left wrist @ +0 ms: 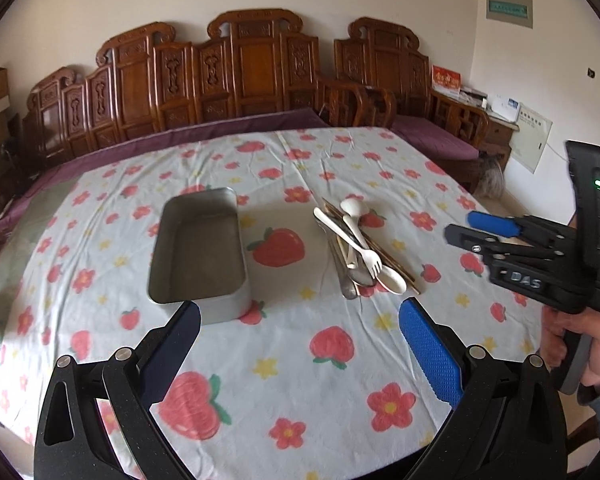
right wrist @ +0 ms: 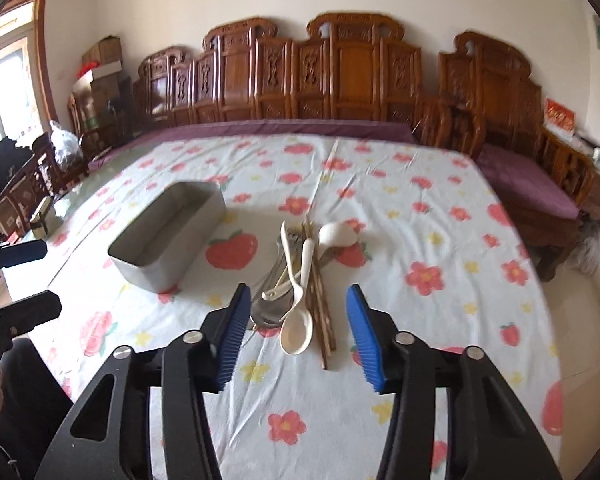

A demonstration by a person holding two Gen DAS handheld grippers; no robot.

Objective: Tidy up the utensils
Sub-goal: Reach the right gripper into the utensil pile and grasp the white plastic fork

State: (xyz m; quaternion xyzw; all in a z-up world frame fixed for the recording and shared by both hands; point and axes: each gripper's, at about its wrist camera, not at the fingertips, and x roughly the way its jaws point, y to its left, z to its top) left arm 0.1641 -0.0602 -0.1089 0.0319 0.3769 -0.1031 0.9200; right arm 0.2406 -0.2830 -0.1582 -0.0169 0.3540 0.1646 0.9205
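On the flowered tablecloth (left wrist: 300, 360) that covers the whole table sit the two things the job turns on: an empty metal tin (left wrist: 198, 252) to the left and a loose heap of utensils (left wrist: 360, 248) just to its right, with a strip of bare cloth between them. Laid out this way, the tin reads as the place the utensils are meant to end up, and nothing has gone into it yet.

Over the near edge of the table hangs the left gripper (left wrist: 300, 344), jaws spread wide and holding nothing, roughly facing the gap between tin and heap. Off to the right side, the right gripper (right wrist: 296, 328) is also wide open and empty, lined up with the near end of the heap, which suggests it is set to make the first pick.

Within the heap, pieces lie crossed over one another: brown chopsticks (right wrist: 322, 320) underneath, metal cutlery beside them, then a white fork (left wrist: 356, 240) and two white spoons (right wrist: 298, 328) on top, one bowl toward each end. How many metal pieces there are I cannot tell.
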